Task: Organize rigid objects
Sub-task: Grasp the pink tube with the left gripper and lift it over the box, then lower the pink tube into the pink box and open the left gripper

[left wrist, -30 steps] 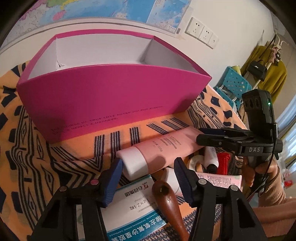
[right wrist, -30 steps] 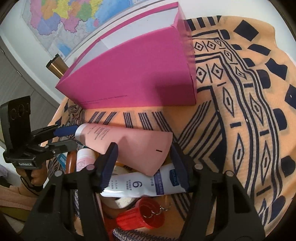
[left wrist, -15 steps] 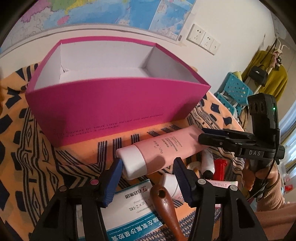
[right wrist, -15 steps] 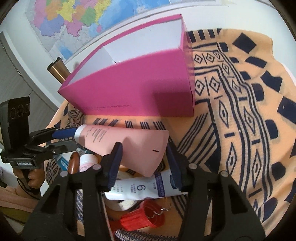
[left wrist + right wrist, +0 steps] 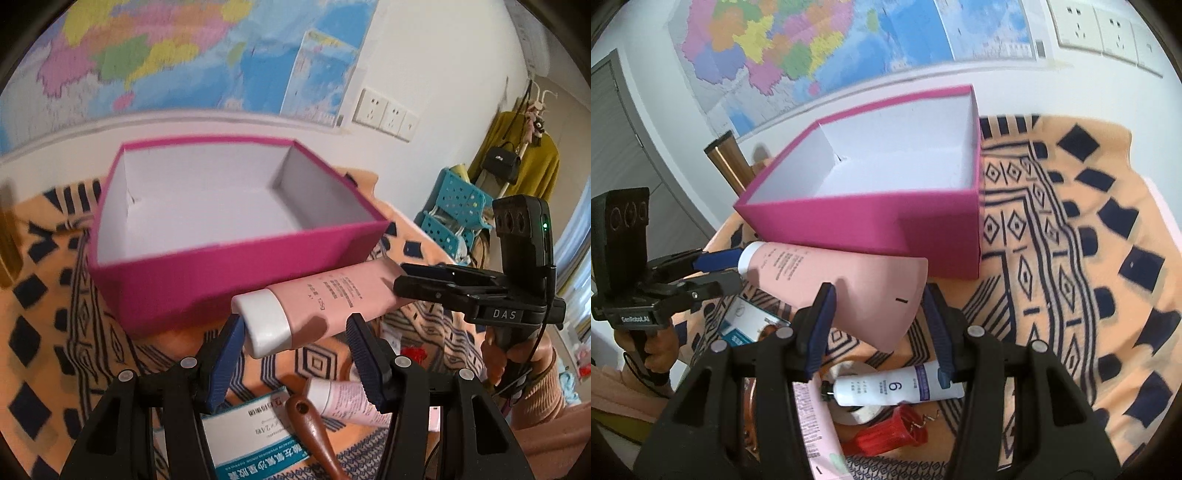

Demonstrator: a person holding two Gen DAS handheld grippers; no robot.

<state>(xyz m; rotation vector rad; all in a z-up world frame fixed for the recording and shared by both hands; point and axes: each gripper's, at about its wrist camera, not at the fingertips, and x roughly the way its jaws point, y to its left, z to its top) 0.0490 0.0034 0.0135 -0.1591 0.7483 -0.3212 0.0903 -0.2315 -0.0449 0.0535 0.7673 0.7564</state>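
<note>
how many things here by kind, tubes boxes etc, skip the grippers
tubes: 3 (big pink tube, small pink tube, white tube)
boxes: 2 (pink box, medicine box)
tape roll: 1
red corkscrew: 1
wooden handle: 1
total: 8

Both handheld grippers point downward: the left gripper [image 5: 295, 347] clamps the capped end of a pink tube [image 5: 325, 302], while the right gripper [image 5: 877, 321] pinches its flat tail, each held by one hand [image 5: 513, 354].
</note>
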